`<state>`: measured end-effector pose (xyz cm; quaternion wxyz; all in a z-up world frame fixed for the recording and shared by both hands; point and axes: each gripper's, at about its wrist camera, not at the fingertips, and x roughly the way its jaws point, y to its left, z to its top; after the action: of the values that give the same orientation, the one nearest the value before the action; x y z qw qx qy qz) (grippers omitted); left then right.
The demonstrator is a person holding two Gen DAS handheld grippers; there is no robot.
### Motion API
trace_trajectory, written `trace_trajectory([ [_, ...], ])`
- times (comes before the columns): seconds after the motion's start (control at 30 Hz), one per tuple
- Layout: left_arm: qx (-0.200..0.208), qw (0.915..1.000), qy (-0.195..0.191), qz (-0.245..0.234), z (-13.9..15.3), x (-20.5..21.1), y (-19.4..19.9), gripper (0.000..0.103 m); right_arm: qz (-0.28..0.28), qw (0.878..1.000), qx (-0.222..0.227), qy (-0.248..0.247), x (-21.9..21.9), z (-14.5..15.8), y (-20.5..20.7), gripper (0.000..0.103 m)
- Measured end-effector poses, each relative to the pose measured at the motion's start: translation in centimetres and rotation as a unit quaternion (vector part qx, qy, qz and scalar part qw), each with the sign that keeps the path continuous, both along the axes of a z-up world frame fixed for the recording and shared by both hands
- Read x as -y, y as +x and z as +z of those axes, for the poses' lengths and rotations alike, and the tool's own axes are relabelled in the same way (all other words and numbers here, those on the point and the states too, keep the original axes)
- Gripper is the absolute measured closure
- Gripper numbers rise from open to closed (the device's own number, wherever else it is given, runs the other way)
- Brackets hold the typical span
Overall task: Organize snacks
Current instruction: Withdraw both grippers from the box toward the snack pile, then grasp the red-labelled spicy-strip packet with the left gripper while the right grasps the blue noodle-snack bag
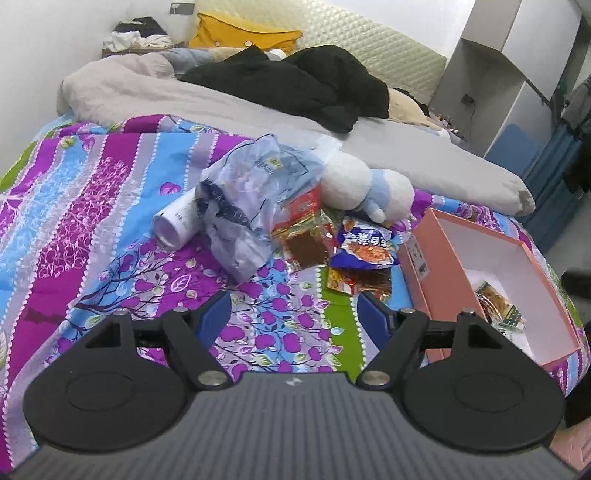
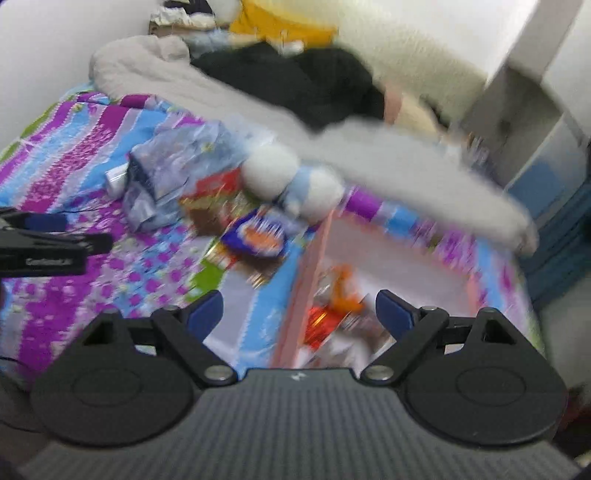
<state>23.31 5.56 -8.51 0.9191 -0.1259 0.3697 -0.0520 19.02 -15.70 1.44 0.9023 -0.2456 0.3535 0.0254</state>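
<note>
Several snack packets lie on the flowered bedspread: a blue packet, a clear packet of red-brown strips and a gold-and-red one. A pink box with a white inside stands to their right and holds a few packets. My left gripper hangs open over the bedspread, short of the pile, with nothing between its fingers. My right gripper stands open above the box's near left corner; its view is blurred. The left gripper shows at the left edge there.
A crumpled bluish plastic bag and a white tube lie left of the snacks. A white and blue plush toy rests behind them. Farther back lie a grey duvet, black clothes and a yellow pillow.
</note>
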Motion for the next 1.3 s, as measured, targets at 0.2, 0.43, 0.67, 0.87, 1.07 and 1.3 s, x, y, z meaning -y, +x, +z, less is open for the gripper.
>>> trace_trajectory([
  [0.2,-0.015,0.9998,0.012,0.005,-1.4,-1.0,0.6,0.024,0.072,0.993,0.071,-0.052,-2.9,1.7,-2.8,0.012],
  [0.43,-0.022,0.9997,0.01,-0.002,-2.0,-0.3,1.1,0.024,0.123,0.99,0.06,-0.037,-4.7,2.2,-3.5,0.012],
  [0.67,-0.024,0.9995,0.01,-0.018,-2.3,0.5,1.6,0.024,0.073,0.996,0.042,-0.021,-3.4,1.4,-1.6,0.012],
  [0.87,-0.035,0.9991,0.009,-0.02,-3.3,0.8,2.5,0.024,0.084,0.996,-0.031,-0.017,-3.5,-0.5,-0.4,0.012],
  [1.07,-0.044,0.9988,0.007,-0.02,-4.3,1.2,3.6,0.024,0.055,0.997,-0.045,0.035,-3.8,-0.7,0.6,0.012],
  [1.3,-0.042,0.9989,0.002,-0.022,-5.1,1.2,6.0,0.024,-0.018,0.989,-0.108,0.104,-2.6,-2.3,4.2,0.012],
])
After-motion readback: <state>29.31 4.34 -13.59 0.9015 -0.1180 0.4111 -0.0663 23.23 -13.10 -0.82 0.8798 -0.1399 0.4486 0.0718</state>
